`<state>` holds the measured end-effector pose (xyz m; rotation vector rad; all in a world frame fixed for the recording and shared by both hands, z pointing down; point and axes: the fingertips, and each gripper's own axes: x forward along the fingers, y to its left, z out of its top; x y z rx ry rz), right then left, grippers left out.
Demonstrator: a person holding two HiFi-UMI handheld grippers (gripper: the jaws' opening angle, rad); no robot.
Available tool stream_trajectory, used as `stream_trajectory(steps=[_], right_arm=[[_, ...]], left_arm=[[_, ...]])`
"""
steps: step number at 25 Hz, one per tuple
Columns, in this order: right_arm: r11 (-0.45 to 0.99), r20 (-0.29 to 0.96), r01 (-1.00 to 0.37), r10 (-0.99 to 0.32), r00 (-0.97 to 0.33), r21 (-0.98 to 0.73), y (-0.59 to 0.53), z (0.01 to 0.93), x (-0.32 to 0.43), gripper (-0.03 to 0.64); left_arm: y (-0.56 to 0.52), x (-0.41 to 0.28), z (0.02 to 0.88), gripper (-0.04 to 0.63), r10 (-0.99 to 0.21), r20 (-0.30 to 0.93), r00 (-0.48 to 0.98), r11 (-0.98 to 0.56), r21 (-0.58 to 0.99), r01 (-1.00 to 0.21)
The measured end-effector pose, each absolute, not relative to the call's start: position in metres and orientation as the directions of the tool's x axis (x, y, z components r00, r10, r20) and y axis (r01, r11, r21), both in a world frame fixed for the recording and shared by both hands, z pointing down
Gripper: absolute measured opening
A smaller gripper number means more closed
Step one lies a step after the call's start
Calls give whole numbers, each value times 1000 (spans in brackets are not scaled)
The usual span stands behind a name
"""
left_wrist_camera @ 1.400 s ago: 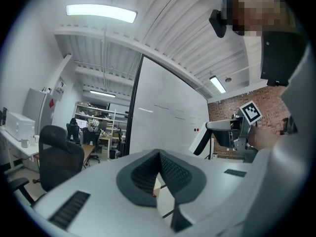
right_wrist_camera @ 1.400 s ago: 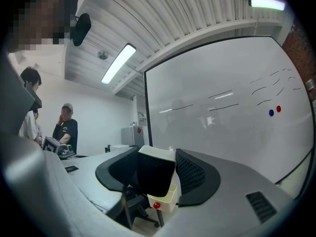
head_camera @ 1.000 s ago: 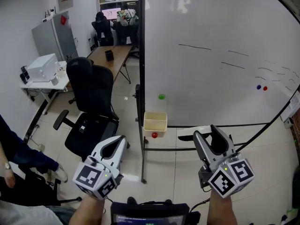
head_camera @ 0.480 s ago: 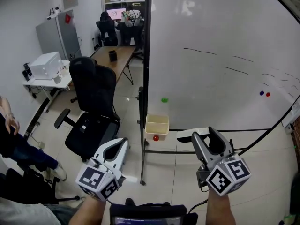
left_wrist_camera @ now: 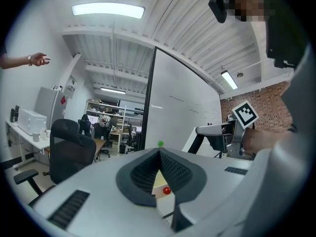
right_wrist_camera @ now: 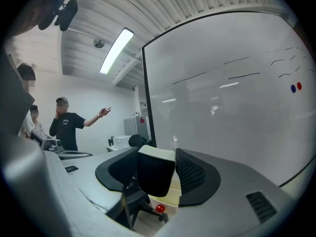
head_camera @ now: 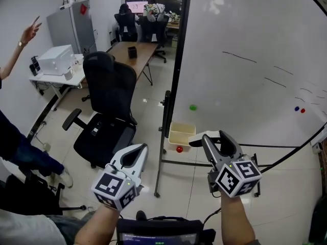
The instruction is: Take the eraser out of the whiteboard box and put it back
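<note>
While the right gripper [head_camera: 215,138] clamps the black, pale-topped block eraser [right_wrist_camera: 155,174], the cream box [head_camera: 180,137] lies just left.

At lower left of the head view, the left gripper [head_camera: 136,154] has its jaws together on nothing. Up and right of it, the open-topped plastic box hangs at the foot of the white whiteboard [head_camera: 245,60], with a round red magnet [head_camera: 179,149] just below it. Right again, the eraser pokes leftward out of the jaws, its long axis seemingly across the frame and its end near the box rim. The right hand is the nearer one. Putting the eraser back looks to need a short move left, then down into the opening.
</note>
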<state>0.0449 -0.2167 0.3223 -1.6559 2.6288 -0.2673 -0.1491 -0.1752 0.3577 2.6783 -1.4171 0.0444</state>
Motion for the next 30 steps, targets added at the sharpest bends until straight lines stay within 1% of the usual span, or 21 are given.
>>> stream_trajectory(steps=[4, 9, 19, 30], right_arm=[[436, 99, -888, -887, -451, -147, -242, 346, 24, 268], [425, 158, -893, -881, -446, -150, -271, 382, 12, 268], [380, 221, -915, -889, -402, -134, -308, 434, 4, 268], [372, 313, -920, -865, -393, -125, -329, 487, -12, 268]], left_arm=[[-187, -159, 360, 37, -822, 88, 562, -559, 58, -827], [-206, -169, 379, 37, -820, 120, 560, -554, 77, -829], [-226, -181, 397, 37, -814, 148, 561, -552, 99, -828], [-229, -184, 411, 37, -798, 177, 576, -562, 130, -817]])
